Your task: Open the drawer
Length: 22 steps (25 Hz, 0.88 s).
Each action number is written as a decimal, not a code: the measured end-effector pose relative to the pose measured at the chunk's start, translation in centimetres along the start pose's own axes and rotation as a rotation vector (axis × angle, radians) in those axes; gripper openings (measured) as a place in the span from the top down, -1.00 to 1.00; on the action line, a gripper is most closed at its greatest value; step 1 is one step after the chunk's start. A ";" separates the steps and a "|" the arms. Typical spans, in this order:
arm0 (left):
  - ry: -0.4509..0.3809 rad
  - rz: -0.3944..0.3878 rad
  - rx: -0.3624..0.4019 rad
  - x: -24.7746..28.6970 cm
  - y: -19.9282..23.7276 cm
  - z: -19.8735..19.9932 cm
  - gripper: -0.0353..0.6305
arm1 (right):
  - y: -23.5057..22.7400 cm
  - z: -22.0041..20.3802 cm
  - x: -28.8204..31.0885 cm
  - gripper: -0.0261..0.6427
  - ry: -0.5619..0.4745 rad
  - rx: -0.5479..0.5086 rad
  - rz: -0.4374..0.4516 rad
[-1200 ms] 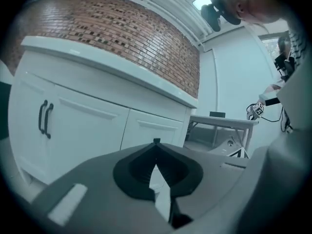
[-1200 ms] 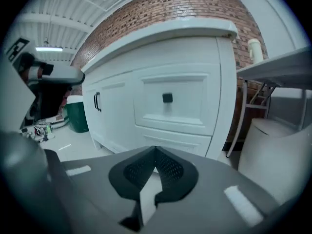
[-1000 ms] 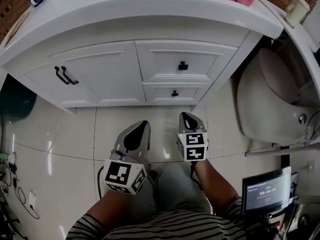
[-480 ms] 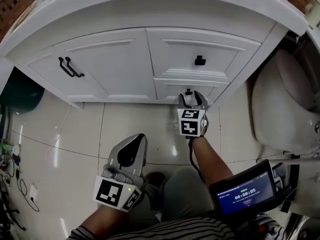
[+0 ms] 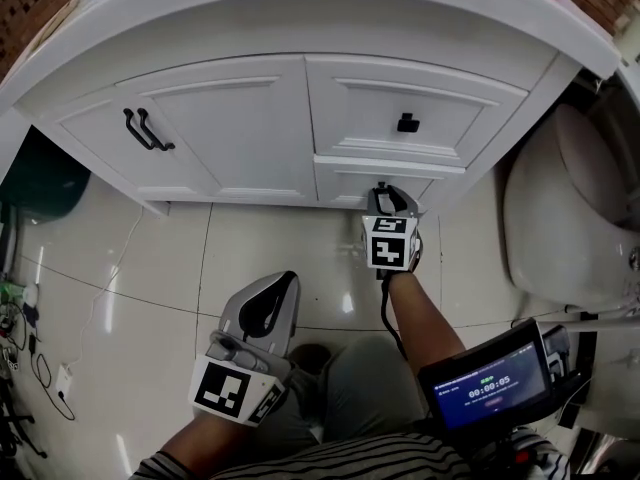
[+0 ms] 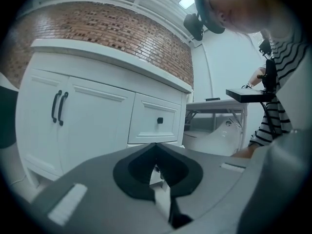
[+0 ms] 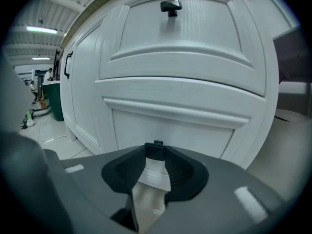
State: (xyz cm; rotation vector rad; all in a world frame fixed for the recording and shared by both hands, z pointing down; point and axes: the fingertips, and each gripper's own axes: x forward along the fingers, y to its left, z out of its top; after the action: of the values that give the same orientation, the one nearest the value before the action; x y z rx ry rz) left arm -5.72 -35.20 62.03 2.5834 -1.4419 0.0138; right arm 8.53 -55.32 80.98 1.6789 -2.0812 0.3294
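A white vanity has two stacked drawers. The upper drawer (image 5: 415, 103) carries a black knob (image 5: 407, 123). Below it, the lower drawer (image 5: 345, 183) has a small black knob (image 7: 155, 149). My right gripper (image 5: 387, 192) reaches forward to that knob; its jaws are closing, and in the right gripper view (image 7: 155, 153) the knob sits pinched between the tips. In the head view the gripper hides most of the knob. My left gripper (image 5: 288, 278) hangs back over the floor, shut and empty, also seen in its own view (image 6: 156, 145).
Left of the drawers are cabinet doors with two black bar handles (image 5: 147, 130). A toilet (image 5: 570, 218) stands at the right. A dark bin (image 5: 30, 183) is at the left. A small screen (image 5: 490, 383) sits by my right arm. Shiny tiled floor (image 5: 150, 268) lies below.
My right gripper left its place beside the left one, moved forward to the lower drawer, opened wide, and now has narrowed round the knob. The left gripper barely shifted.
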 end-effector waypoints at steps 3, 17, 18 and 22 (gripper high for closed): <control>-0.013 0.018 0.002 -0.6 0.5 0.2 0.85 | 0.7 -1.0 -2.1 0.56 0.006 0.000 0.018; -0.033 0.146 -0.015 -1.1 3.3 -0.1 0.85 | 4.7 -7.6 -14.0 0.56 0.076 0.010 0.108; -0.032 0.148 -0.016 -1.0 3.3 -0.1 0.85 | 4.9 -8.0 -14.8 0.56 0.083 0.015 0.111; -0.050 0.148 0.003 -0.5 2.9 0.4 0.85 | 5.6 -9.2 -17.1 0.56 0.103 0.040 0.127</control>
State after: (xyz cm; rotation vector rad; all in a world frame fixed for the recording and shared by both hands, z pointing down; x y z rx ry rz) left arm -8.42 -36.34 62.06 2.4898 -1.6492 -0.0290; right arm 7.67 -35.17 81.35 1.5214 -2.1215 0.4906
